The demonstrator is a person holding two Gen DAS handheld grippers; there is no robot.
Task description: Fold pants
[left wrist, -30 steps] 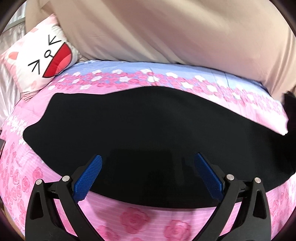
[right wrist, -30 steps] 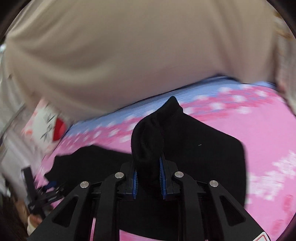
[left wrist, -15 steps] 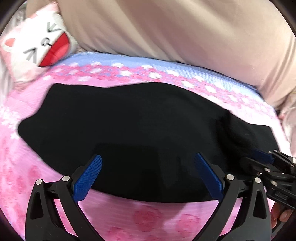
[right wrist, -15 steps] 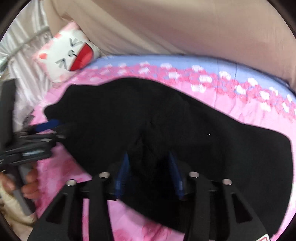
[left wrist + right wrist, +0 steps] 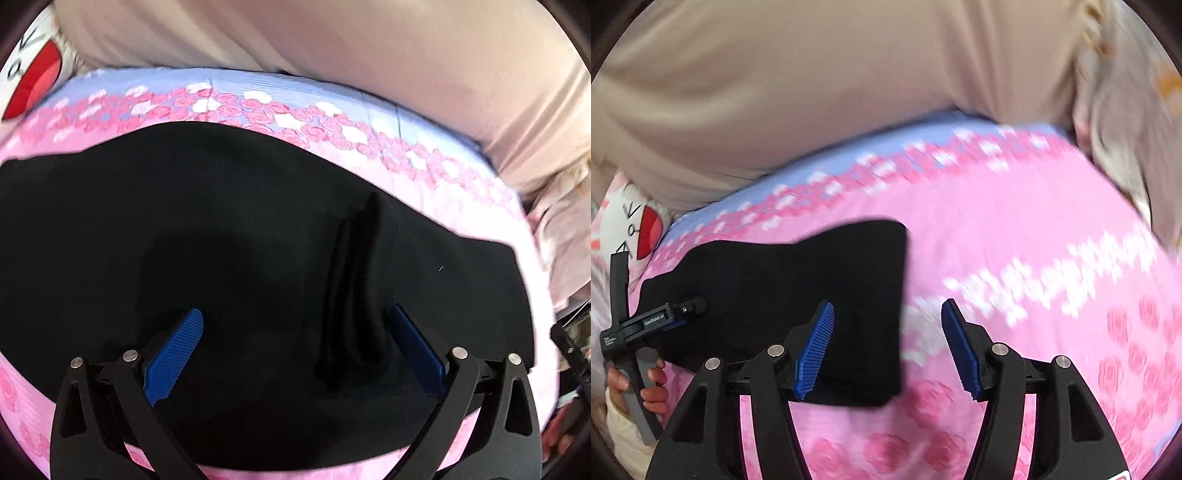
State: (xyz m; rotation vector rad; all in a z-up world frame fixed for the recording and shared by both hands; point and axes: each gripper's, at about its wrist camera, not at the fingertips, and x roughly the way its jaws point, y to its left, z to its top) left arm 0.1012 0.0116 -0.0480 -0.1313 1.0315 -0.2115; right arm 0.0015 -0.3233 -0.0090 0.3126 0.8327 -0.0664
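The black pants [image 5: 221, 240] lie folded over on the pink floral bedspread [image 5: 461, 184], with a raised ridge of bunched fabric [image 5: 354, 295] near the right. My left gripper [image 5: 295, 343] is open and empty, low over the pants' near part. In the right wrist view the pants [image 5: 794, 288] lie at the left with their right edge straight. My right gripper [image 5: 886, 347] is open and empty, above the pants' right edge and the bedspread [image 5: 1034, 258]. The left gripper [image 5: 653, 321] shows there at the far left, held by a hand.
A beige curtain or sheet [image 5: 332, 44] hangs behind the bed. A white cat-face pillow [image 5: 631, 229] lies at the bed's far left corner. Pale bedding [image 5: 1126, 129] is piled at the right edge.
My right gripper carried the pants' end leftward over the rest, opened and let it go, then drew back to the right. My left gripper stayed open and shifted right.
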